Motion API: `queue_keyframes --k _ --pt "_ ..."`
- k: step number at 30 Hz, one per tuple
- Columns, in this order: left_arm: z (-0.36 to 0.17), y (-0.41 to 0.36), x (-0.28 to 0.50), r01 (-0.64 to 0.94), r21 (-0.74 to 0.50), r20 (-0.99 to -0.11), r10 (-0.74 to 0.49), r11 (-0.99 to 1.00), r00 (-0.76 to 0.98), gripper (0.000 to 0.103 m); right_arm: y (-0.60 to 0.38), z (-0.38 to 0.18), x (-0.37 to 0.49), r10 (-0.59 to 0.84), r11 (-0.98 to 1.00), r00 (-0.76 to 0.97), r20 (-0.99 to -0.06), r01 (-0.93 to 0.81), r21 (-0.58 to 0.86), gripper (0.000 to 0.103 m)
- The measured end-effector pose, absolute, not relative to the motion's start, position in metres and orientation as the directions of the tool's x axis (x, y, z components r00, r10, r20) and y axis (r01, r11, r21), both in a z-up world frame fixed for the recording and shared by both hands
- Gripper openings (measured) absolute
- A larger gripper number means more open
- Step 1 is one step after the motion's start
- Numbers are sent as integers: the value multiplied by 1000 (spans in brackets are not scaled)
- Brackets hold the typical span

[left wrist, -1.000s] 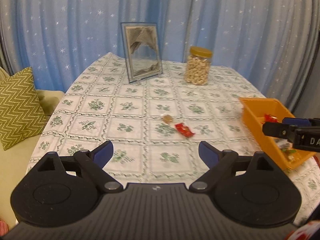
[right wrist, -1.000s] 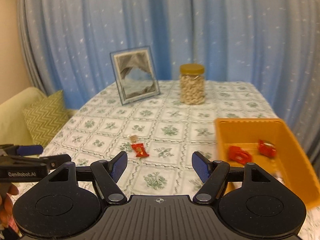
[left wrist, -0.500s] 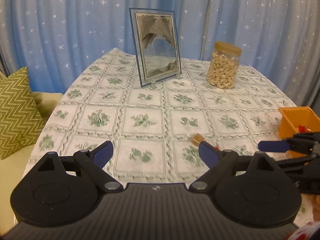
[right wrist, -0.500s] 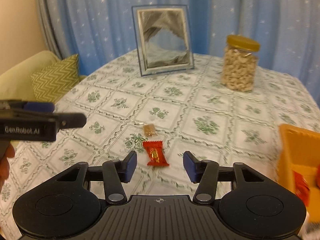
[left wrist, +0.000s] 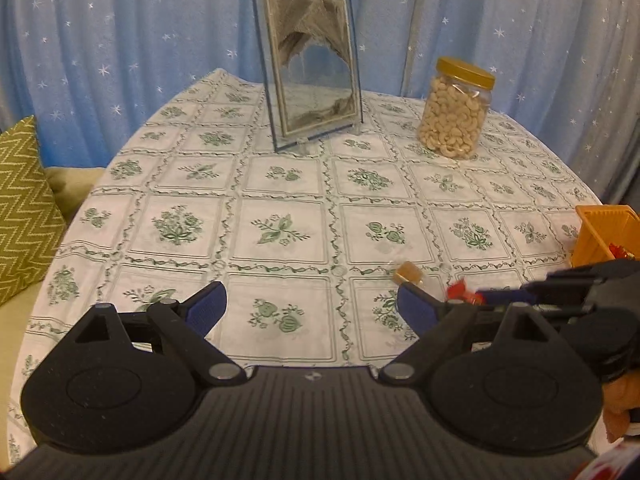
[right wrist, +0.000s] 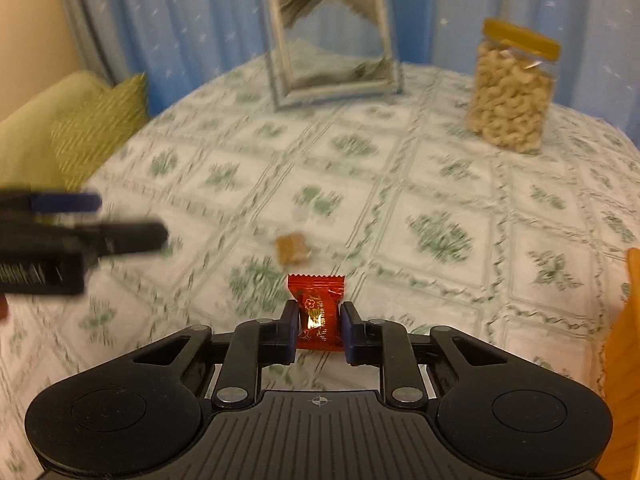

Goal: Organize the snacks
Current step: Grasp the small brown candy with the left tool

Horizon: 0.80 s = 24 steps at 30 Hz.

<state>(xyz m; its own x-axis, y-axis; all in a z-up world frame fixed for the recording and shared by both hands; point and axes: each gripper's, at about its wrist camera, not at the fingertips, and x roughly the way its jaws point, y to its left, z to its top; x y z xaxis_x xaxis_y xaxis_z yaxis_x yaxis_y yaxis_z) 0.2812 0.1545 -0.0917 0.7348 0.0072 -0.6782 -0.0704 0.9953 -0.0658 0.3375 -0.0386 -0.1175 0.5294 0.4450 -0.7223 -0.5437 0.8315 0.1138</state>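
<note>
A red wrapped candy point(right wrist: 318, 312) lies on the floral tablecloth, and my right gripper point(right wrist: 319, 326) is shut on it, one pad on each side. The candy also shows in the left wrist view point(left wrist: 464, 292), beside the right gripper point(left wrist: 520, 294). A small brown candy in clear wrap point(right wrist: 293, 248) lies just beyond it and also shows in the left wrist view point(left wrist: 408, 271). My left gripper point(left wrist: 310, 304) is open and empty, above the table to the left of both candies. The orange bin point(left wrist: 604, 232) with red snacks sits at the right.
A framed sand picture point(left wrist: 310, 76) stands at the back of the table. A jar of cashews point(left wrist: 456, 114) with a gold lid stands to its right. A green zigzag cushion point(left wrist: 24, 208) lies on the sofa left of the table.
My right gripper moved forward and down to the red candy and closed on it. My left gripper stayed open and moved forward over the table.
</note>
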Motion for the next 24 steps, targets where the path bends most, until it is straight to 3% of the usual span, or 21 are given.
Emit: queue_keyframes --k 4,11,16,18,24 --pt "-98 144 291 -43 -96 -672 -32 994 740 89 -56 -107 348 411 883 584 -701 -446 146 22" --pt "-114 119 314 40 -137 -673 -123 990 729 64 -81 -109 363 368 916 603 -707 -367 164 22" --pt "-129 102 333 93 -141 -673 -164 986 721 55 -90 -106 368 364 922 616 -698 -344 178 22" --pt "-133 97 341 107 -154 -673 -184 982 717 44 -91 -105 367 367 922 618 -695 -340 185 22" --pt "-142 87 350 104 -137 -670 -170 985 723 41 -92 -107 366 368 922 608 -703 -338 190 22"
